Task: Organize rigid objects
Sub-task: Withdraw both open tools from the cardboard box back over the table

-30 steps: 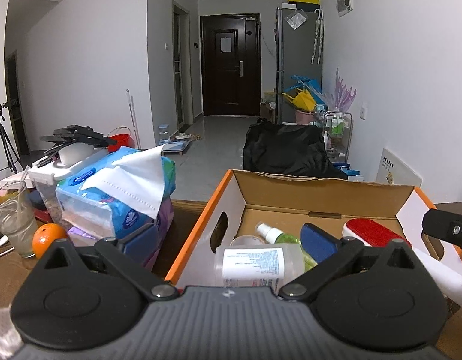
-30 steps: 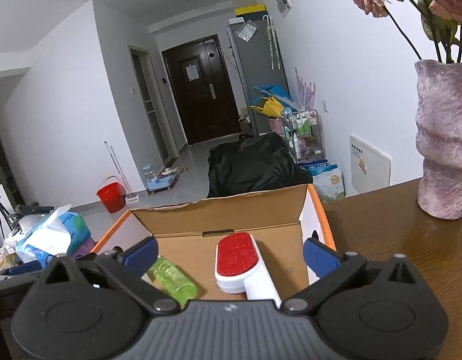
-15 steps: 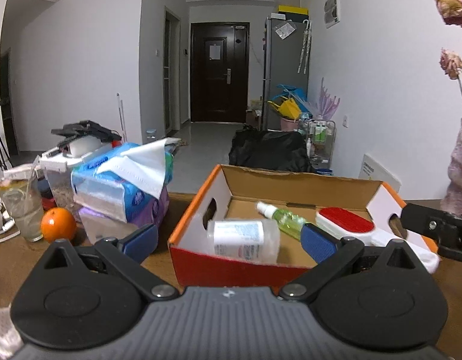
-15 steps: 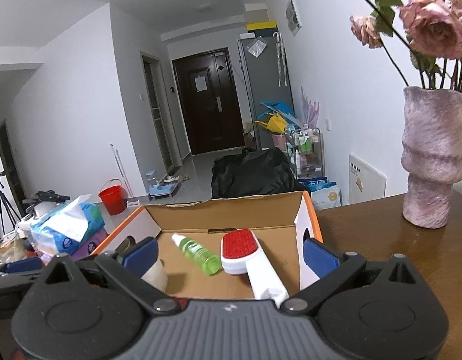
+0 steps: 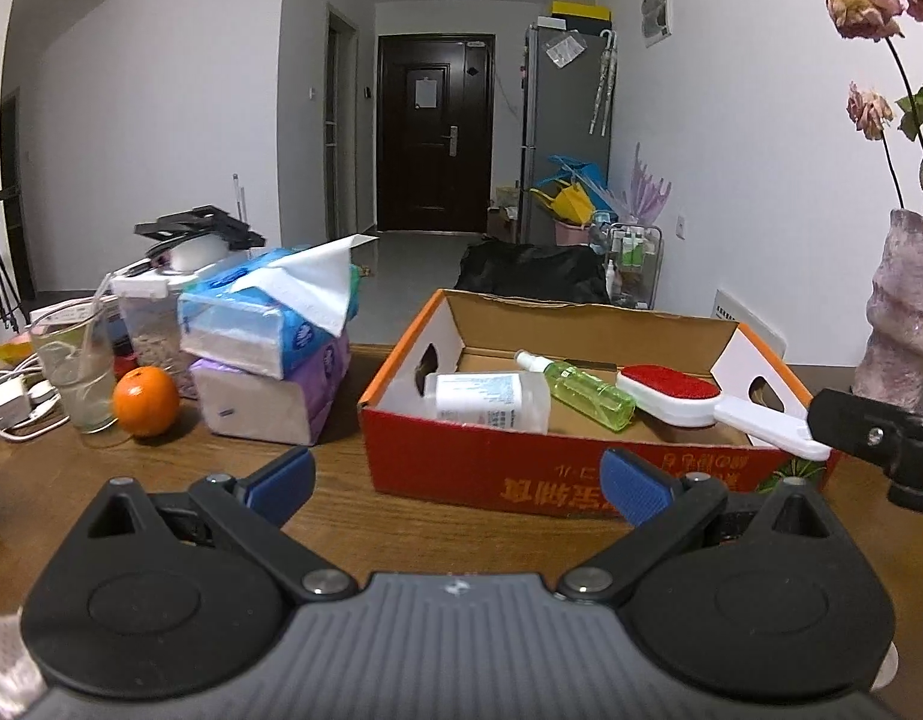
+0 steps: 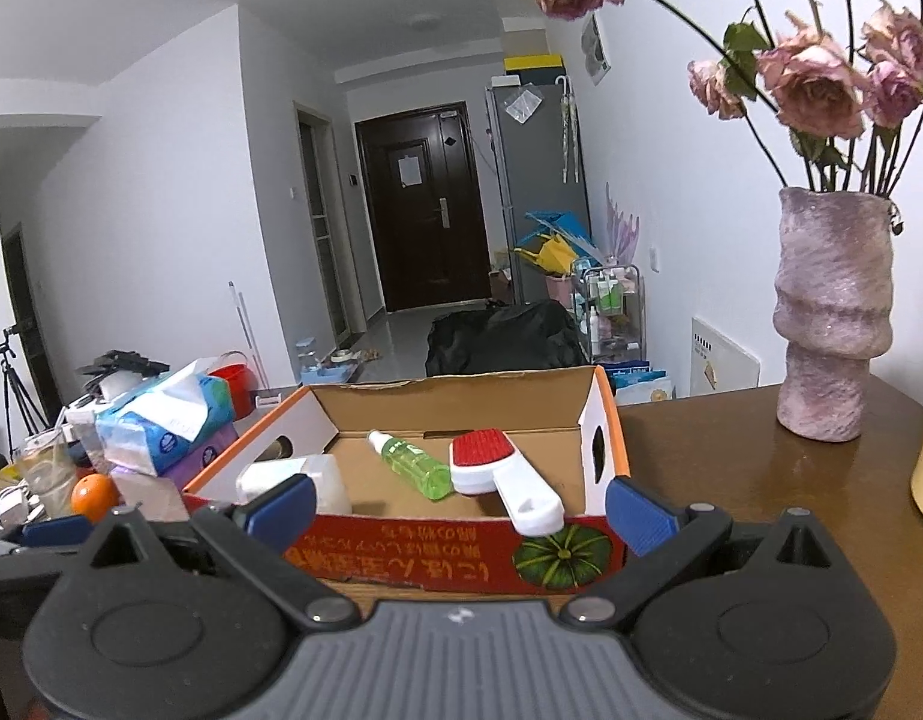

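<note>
Both grippers were held w/ fingers spread wide, empty: left gripper (image 5: 455, 474), right gripper (image 6: 461, 507), each near the front wall of the cardboard box (image 5: 581, 474). Inside lay a clear bottle (image 5: 491, 399) at left, a green spray bottle (image 5: 584, 387) in the middle, and a lint brush (image 5: 671, 396) at right, its handle overhanging the near rim. Loading was judged approx. complete; the handle should be nudged inward before any box shift, so it is not snagged.

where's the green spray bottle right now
The green spray bottle lies on its side inside the cardboard box, mid-box in both wrist views, between the clear labelled bottle and the red lint brush.
</note>
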`<act>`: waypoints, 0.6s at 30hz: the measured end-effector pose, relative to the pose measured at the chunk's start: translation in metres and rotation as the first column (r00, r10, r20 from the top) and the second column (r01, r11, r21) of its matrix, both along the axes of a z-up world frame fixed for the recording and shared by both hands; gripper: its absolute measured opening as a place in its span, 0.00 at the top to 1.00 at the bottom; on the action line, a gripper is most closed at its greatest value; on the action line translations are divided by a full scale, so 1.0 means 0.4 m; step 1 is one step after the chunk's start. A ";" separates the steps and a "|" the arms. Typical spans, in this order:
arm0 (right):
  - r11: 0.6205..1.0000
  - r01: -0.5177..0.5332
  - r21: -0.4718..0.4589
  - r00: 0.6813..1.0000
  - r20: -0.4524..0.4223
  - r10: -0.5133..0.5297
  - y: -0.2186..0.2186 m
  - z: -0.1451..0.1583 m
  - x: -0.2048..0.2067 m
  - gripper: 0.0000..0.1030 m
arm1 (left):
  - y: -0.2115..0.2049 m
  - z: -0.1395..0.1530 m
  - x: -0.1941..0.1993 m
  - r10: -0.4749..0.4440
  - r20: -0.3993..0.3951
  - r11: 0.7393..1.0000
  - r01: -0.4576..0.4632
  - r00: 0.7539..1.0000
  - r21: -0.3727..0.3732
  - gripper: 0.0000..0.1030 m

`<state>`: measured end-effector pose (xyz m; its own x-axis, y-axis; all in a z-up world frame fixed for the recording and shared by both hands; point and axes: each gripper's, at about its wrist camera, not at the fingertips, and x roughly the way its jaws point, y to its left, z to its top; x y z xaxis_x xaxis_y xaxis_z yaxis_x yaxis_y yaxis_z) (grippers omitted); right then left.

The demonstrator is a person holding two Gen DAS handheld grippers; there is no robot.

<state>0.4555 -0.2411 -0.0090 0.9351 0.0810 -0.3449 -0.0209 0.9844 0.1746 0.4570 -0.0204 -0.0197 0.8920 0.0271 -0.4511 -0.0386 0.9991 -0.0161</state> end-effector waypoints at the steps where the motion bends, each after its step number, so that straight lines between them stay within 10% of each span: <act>1: 1.000 0.000 -0.001 1.000 0.005 0.000 -0.003 0.001 -0.015 0.00 | 0.003 0.002 -0.012 0.002 0.001 1.000 -0.002 1.000 0.001 0.00; 18: 0.999 -0.012 -0.033 1.000 0.024 0.013 -0.007 0.036 -0.223 0.00 | 0.034 0.058 -0.241 0.031 0.026 0.999 -0.031 0.999 0.033 0.00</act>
